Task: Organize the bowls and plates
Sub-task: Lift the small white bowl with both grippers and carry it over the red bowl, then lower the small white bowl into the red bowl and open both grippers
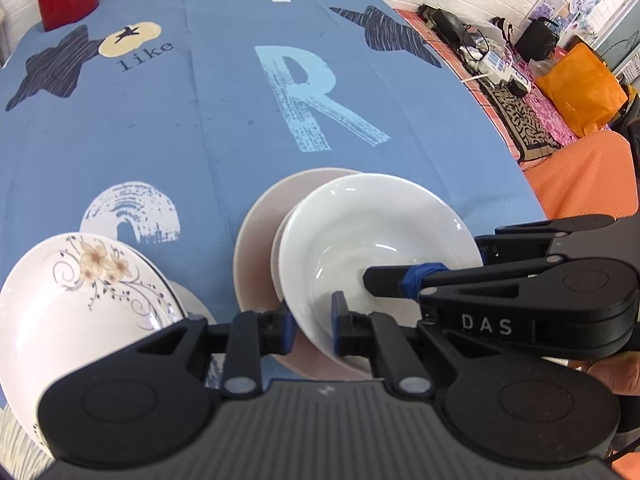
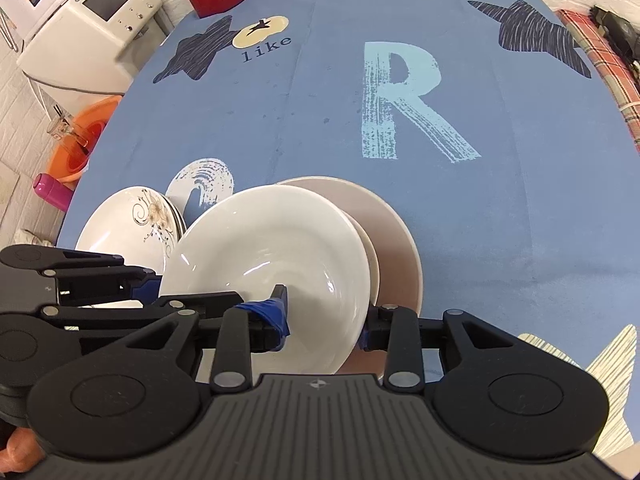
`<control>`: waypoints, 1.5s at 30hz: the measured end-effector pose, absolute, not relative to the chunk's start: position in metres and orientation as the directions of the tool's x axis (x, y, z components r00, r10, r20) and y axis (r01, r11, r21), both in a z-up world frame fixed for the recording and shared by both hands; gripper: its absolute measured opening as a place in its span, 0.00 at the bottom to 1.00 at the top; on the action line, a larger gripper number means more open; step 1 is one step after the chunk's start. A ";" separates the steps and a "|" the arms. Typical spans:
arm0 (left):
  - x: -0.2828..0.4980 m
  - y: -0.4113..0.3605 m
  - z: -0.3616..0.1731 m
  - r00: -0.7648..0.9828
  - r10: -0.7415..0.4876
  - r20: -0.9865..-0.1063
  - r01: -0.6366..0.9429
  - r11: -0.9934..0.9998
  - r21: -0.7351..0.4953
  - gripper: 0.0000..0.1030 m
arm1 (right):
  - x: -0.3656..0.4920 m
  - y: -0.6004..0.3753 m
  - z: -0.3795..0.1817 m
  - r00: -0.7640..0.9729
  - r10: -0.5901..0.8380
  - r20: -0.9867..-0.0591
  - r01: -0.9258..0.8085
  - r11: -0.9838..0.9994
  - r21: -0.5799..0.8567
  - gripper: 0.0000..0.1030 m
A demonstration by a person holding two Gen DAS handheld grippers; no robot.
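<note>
Left wrist view: the white bowl [image 1: 376, 248] is glazed, rigid, slippery and breakable, best pinched at its rim. It sits tilted over the beige plate [image 1: 260, 236] on the desk [image 1: 200, 120]. The left gripper [image 1: 314, 330] pinches its near rim; the right gripper [image 1: 370, 278] clamps the rim opposite the floral plate [image 1: 80, 300].

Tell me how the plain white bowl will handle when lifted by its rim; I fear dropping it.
The white bowl looks glazed and glossy, so its rim is probably slippery. It seems rigid ceramic, likely to chip against the plate below. The left gripper and right gripper each straddle the rim on opposite sides, so it should tip less.
</note>
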State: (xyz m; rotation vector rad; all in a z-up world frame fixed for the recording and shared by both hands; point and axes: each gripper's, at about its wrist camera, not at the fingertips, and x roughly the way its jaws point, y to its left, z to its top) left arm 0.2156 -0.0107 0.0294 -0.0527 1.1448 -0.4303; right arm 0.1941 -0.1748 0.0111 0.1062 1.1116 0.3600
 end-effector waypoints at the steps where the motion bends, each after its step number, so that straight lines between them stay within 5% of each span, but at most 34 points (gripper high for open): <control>1: 0.216 -0.011 0.029 0.346 -0.355 -0.869 0.307 0.918 -0.252 0.05 | 0.194 -0.176 0.010 0.392 0.339 -0.855 -0.231 0.936 0.266 0.18; 4: 0.217 -0.007 0.027 0.357 -0.362 -0.861 0.312 0.915 -0.255 0.10 | 0.194 -0.179 0.005 0.391 0.360 -0.847 -0.216 0.930 0.296 0.18; 8: 0.217 0.004 0.018 0.367 -0.367 -0.855 0.286 0.919 -0.272 0.32 | 0.199 -0.181 -0.006 0.380 0.392 -0.838 -0.205 0.919 0.337 0.16; 17: 0.211 0.012 0.022 0.364 -0.416 -0.833 0.304 0.899 -0.316 0.50 | 0.201 -0.193 -0.011 0.402 0.433 -0.807 -0.183 0.901 0.392 0.17; 45: 0.185 0.041 0.066 0.537 -0.423 -0.730 0.297 0.905 -0.305 0.54 | 0.171 -0.220 0.035 0.589 0.329 -0.738 -0.123 0.939 0.321 0.22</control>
